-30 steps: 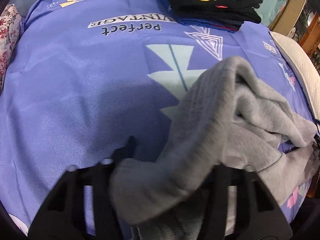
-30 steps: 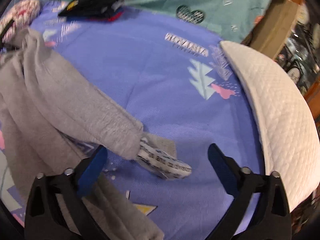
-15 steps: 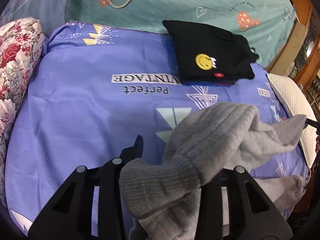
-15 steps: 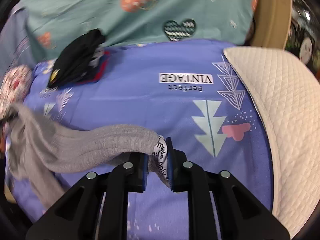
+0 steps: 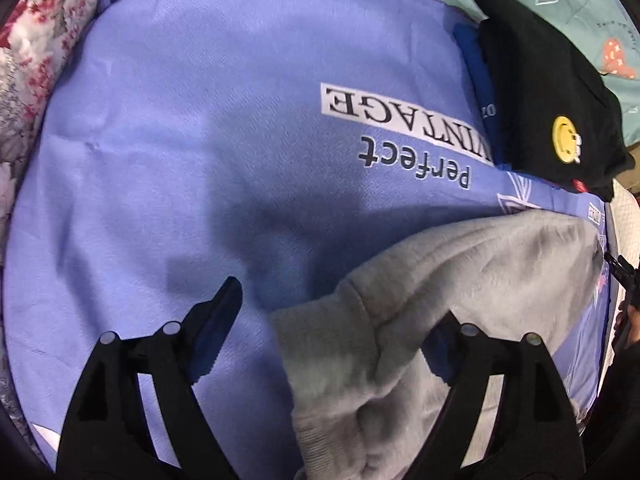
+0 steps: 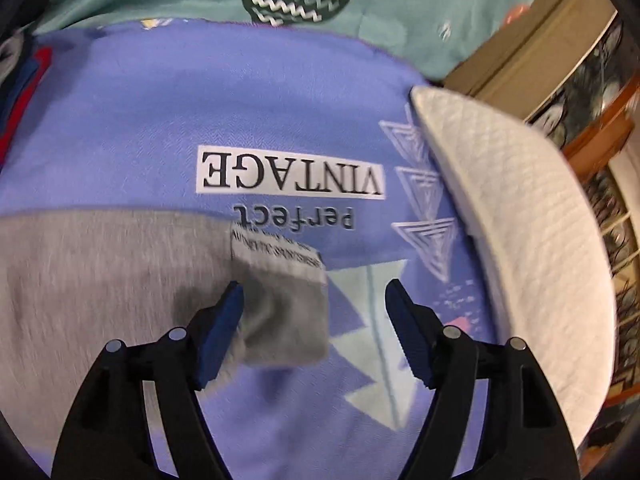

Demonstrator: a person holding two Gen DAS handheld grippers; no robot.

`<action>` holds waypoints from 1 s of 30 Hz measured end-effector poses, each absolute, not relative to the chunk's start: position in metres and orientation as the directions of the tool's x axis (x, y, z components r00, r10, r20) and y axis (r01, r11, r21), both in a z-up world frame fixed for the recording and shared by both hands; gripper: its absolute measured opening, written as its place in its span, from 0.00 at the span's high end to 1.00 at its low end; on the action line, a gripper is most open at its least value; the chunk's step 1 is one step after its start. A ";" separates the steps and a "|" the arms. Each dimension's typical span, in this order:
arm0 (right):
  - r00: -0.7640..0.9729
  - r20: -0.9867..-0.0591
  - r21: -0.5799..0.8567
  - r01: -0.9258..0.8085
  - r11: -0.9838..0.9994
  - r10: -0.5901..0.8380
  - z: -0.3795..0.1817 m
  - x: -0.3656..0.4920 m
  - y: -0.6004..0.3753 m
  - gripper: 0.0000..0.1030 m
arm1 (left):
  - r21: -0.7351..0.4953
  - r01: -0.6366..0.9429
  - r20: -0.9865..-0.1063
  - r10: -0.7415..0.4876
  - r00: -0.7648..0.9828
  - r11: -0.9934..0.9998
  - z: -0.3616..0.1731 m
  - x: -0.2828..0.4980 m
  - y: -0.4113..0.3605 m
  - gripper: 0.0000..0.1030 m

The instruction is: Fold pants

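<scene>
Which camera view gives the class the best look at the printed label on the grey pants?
The right wrist view: the printed label lies flat on the grey pants, just ahead of the open right gripper, though blurred. The left wrist view shows only bunched grey fabric, no label.

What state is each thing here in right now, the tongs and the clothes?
Left tongs: open, gray fabric lying between the fingers, not clamped.
Right tongs: open, the labelled cuff between the fingers, released.
Gray pants: rumpled on the blue sheet, not yet folded.
Pants cuff: lying flat on the sheet, printed label up.
Black clothes: folded, stacked at the far edge.
</scene>
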State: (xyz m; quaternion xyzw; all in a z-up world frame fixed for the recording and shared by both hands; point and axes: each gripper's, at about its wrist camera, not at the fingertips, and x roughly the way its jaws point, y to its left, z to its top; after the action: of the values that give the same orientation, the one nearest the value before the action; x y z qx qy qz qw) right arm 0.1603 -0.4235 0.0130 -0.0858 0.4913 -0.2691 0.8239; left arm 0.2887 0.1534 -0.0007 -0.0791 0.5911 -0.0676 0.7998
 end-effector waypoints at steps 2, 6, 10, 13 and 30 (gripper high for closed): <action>0.431 -0.763 -0.356 0.341 0.870 -0.482 0.032 0.122 -0.422 0.27 | -0.209 0.025 -0.925 -0.206 0.319 0.978 0.014 0.272 0.159 0.19; 0.530 -0.754 -0.257 0.304 0.917 -0.387 0.067 0.033 -0.414 0.07 | -0.191 0.004 -0.907 -0.178 0.383 0.982 0.040 0.229 0.184 0.13; 0.575 -0.742 -0.224 0.270 0.936 -0.344 0.083 -0.052 -0.403 0.05 | -0.262 -0.053 -0.886 -0.218 0.409 0.964 0.050 0.163 0.215 0.13; 0.565 -0.768 -0.186 0.256 0.949 -0.303 0.070 -0.111 -0.399 0.05 | -0.262 -0.013 -0.888 -0.236 0.395 0.965 0.041 0.107 0.202 0.13; 0.465 -0.885 0.121 0.223 0.967 0.004 -0.027 -0.222 -0.395 0.49 | -0.410 -0.021 -0.857 -0.378 0.349 0.912 -0.038 0.060 0.138 0.62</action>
State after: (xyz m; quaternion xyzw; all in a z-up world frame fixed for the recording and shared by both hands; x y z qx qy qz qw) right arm -0.2218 -0.3945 -0.0268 0.1104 0.5131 -0.0645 0.8488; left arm 0.0603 0.1378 -0.0384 -0.1781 0.5594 -0.1114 0.8019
